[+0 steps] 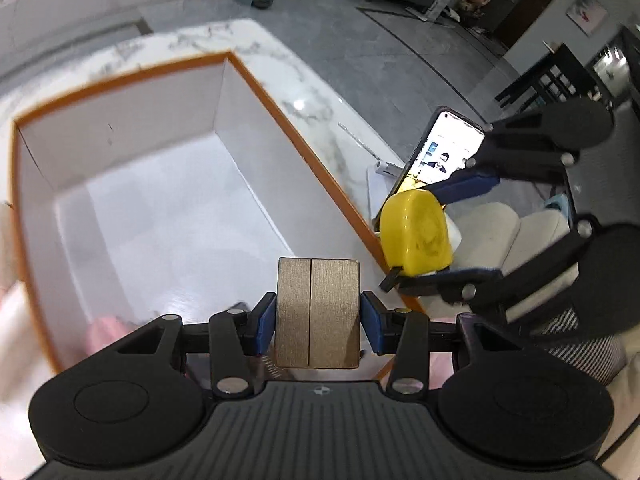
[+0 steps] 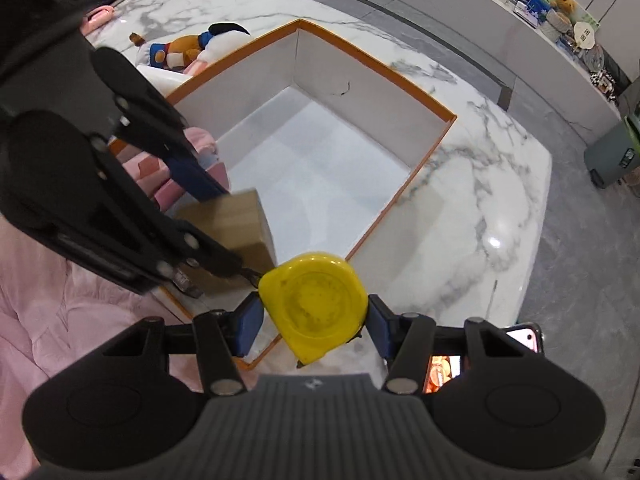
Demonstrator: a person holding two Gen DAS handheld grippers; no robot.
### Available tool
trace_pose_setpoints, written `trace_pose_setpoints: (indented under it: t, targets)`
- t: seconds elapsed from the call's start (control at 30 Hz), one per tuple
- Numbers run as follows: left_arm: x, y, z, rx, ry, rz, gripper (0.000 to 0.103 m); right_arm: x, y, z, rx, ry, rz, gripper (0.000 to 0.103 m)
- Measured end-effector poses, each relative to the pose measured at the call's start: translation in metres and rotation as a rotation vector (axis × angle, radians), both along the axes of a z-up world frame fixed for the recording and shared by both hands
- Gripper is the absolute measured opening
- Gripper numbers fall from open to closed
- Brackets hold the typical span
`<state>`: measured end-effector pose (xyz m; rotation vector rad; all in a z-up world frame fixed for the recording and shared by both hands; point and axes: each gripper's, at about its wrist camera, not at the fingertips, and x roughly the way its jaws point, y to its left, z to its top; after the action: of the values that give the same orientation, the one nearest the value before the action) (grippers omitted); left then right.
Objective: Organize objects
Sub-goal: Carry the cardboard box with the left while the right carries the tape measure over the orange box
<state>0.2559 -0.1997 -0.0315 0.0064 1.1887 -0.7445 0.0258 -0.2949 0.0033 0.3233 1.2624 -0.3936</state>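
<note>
My left gripper (image 1: 318, 316) is shut on a small gold-brown box (image 1: 318, 312) and holds it above the near edge of an open orange-rimmed box with a white inside (image 1: 120, 76). The inside of the big box is bare. My right gripper (image 2: 316, 320) is shut on a yellow tape measure (image 2: 314, 304) and holds it over the big box's near corner (image 2: 448, 114). In the left wrist view the tape measure (image 1: 416, 232) and right gripper (image 1: 452, 232) hang just right of the big box's rim. In the right wrist view the gold-brown box (image 2: 236, 228) and left gripper (image 2: 216, 232) are at left.
The big box stands on a white marble table (image 2: 480, 200). A lit phone (image 1: 440, 148) leans right of the box. A plush toy (image 2: 192, 50) lies beyond the box's left wall. Pink fabric (image 2: 60, 300) lies at left. A grey bin (image 2: 612, 154) stands on the floor.
</note>
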Motion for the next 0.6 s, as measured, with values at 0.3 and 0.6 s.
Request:
trace_pose_setpoints:
  t: [0.3,0.6]
  targets:
    - [0.011,-0.002,-0.034,-0.039,0.163,0.109,0.052,0.003,-0.004,-0.008,0.014,-0.005,-0.004,0.057]
    - [0.011,-0.001,-0.049,-0.032,0.240,0.140,0.052,0.004,-0.004,-0.015,0.014,0.019,-0.009,0.057]
